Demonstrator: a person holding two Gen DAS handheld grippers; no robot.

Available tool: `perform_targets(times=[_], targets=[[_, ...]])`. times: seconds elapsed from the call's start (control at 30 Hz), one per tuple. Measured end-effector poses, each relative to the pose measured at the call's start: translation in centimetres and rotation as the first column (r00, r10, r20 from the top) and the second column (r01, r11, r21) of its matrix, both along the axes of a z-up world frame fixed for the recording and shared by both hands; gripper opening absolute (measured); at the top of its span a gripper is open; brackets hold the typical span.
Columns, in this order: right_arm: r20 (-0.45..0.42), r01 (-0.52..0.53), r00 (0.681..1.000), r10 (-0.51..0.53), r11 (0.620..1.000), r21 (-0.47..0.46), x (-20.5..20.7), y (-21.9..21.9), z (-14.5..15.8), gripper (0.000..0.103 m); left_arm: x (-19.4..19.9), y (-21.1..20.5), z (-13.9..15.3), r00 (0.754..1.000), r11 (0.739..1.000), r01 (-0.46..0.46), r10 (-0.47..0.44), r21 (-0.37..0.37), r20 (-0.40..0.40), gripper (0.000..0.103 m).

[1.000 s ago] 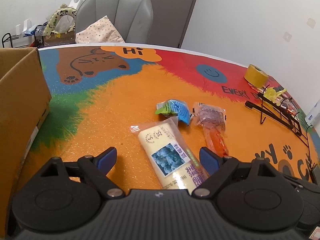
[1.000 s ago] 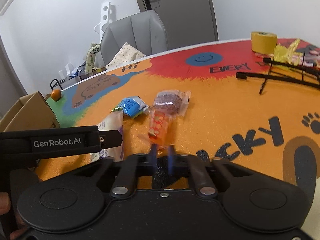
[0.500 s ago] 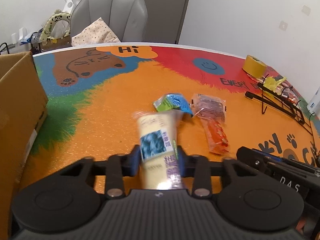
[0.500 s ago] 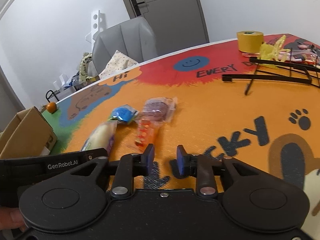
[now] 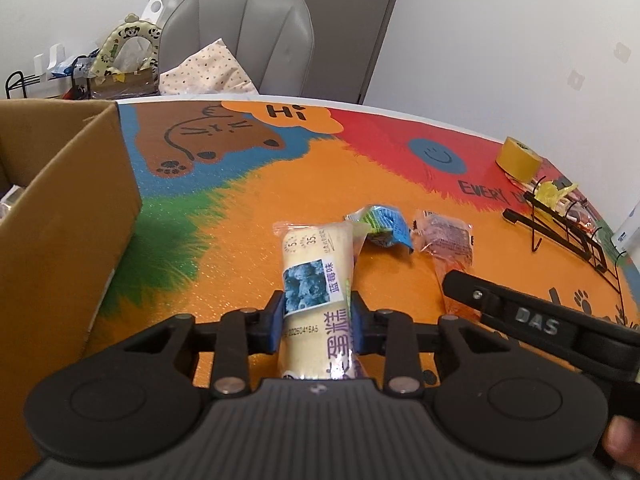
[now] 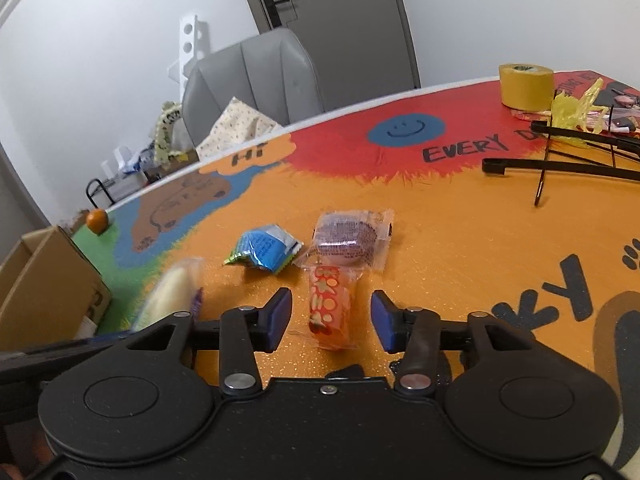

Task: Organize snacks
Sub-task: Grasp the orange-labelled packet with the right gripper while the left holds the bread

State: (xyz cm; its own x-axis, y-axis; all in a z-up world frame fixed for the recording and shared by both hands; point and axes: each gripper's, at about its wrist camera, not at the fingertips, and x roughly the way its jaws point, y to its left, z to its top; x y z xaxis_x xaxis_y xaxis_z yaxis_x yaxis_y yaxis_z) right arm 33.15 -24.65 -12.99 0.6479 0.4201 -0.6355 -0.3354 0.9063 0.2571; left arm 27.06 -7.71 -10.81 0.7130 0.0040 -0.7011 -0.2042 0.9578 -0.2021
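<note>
1. Here, the left gripper is clamping a cream cake bar across its middle, its far end sticking out above the colourful counter.
2. The right gripper is opening its jaws around an orange candy pack lying flat on the counter, the pads not touching it.
3. A blue wrapper and a clear-wrapped purple cake are lying just beyond the candy pack, close together and untouched.
4. A cardboard box is standing open at the left of the counter, and a black wire rack with a few wrapped items is sitting at the right; either may be the goal.
5. The sorting appears to be in progress: one snack is in hand, three are waiting on the counter.
</note>
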Motion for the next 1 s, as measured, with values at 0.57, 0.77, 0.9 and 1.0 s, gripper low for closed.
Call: perform_targets(times=[0.57, 0.77, 0.9, 1.0], targets=[[0.03, -0.006, 1.0, 0.005, 0.999, 0.041, -4.4, -1.2, 2.7, 0.017, -2.2, 0.4, 1.9, 0.999, 1.0, 0.008, -0.007, -0.007, 0.046, 0.031], [0.06, -0.012, 0.998, 0.008, 0.998, 0.056, -5.5, -0.7, 4.3, 0.017, -3.7, 0.8, 3.6, 0.997, 1.0, 0.011, -0.011, 0.001, 0.079, 0.031], [0.077, -0.016, 0.997, 0.011, 0.998, 0.065, -6.3, -0.4, 5.1, 0.017, -4.5, 1.4, 4.6, 0.995, 1.0, 0.01, -0.01, 0.001, 0.097, 0.031], [0.093, -0.026, 0.996, 0.019, 0.997, 0.073, -6.9, 0.0, 5.9, 0.017, -5.1, 2.0, 5.3, 0.994, 1.0, 0.008, -0.008, 0.002, 0.111, 0.031]])
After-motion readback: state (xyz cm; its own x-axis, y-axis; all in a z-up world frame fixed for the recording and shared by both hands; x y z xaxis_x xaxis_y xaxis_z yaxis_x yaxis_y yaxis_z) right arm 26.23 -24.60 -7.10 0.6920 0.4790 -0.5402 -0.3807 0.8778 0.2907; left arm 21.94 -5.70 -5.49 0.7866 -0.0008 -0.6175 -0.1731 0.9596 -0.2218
